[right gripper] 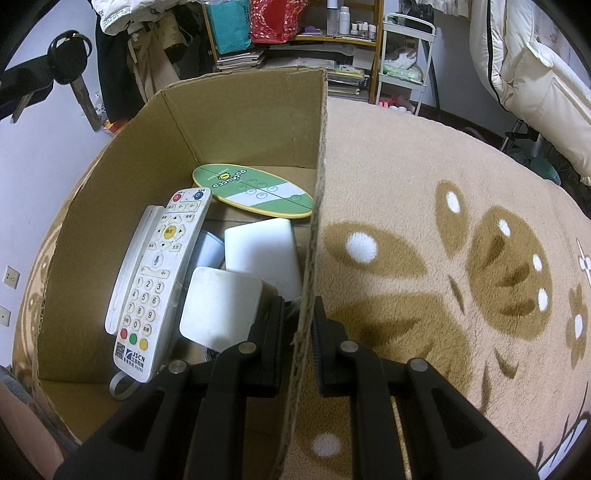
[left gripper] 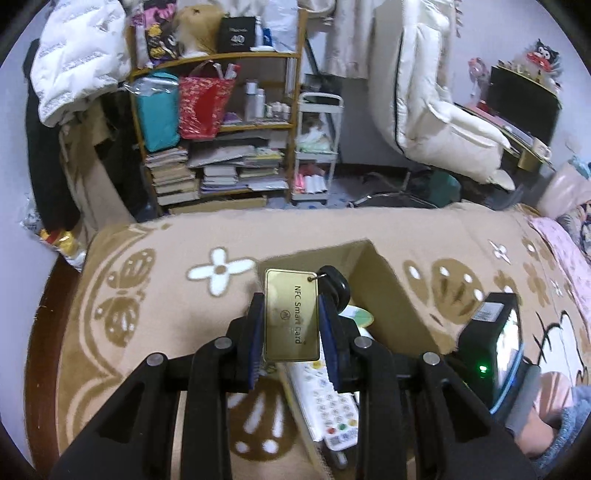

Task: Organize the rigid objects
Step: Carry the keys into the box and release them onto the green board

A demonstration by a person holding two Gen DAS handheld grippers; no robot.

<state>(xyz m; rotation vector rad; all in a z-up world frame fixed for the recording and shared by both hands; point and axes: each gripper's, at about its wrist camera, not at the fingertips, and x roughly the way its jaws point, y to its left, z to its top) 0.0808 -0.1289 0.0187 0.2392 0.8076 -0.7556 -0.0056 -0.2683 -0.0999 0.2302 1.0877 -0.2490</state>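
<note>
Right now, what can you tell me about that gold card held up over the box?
The gold card is a flat, shiny rectangle, metallic-looking, printed "NFC Smart Card" along its length. The left hand-held gripper clamps it by its long edges, its face towards the camera. A small ring through one top corner links it to a black-headed key, whose blade hangs down in the right view. It hovers above the open cardboard box.

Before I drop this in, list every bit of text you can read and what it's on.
"NFC Smart Card": gold card clamped in the left claw.
"JSCN": bottom of the white remote in the cardboard box; digits 0-9 on its keys; small characters below unreadable.
"40": black bag on the shelf; smaller text blurred.
Green oval board: lettering too warped to read.
</note>
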